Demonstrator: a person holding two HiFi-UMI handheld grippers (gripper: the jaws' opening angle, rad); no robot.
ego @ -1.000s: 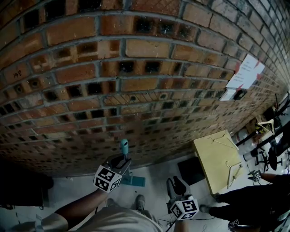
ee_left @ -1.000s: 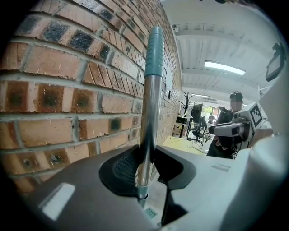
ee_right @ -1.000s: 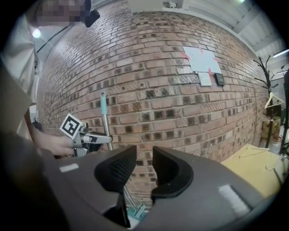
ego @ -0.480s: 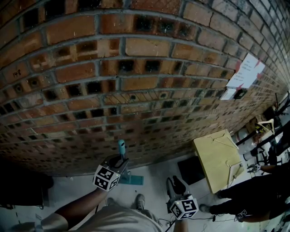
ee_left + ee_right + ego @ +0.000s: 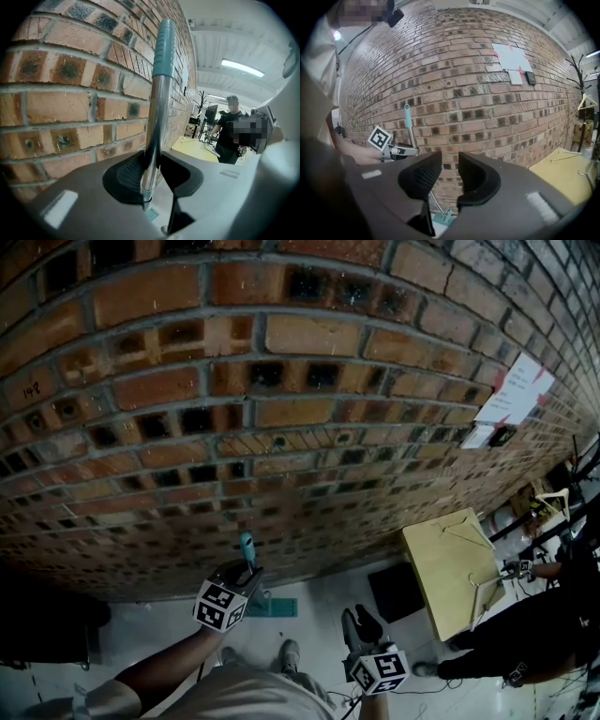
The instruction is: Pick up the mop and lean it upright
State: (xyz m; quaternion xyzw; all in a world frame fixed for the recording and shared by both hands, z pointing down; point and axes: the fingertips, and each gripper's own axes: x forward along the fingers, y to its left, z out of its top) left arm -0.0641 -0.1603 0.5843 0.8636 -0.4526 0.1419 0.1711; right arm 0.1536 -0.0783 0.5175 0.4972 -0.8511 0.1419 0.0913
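Left gripper (image 5: 151, 172): closed tight on mop (image 5: 158, 103) shaft, below teal grip | mop: near-upright, head on floor, just beside brick wall (image 5: 281, 381), contact unclear | right gripper (image 5: 449, 174): slightly parted, empty, farther off | remaining, likely: tip onto wall.

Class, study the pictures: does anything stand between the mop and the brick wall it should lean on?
Nothing visible does. The left gripper is shut on the mop handle, and no object shows between that handle and the brick wall beside it.
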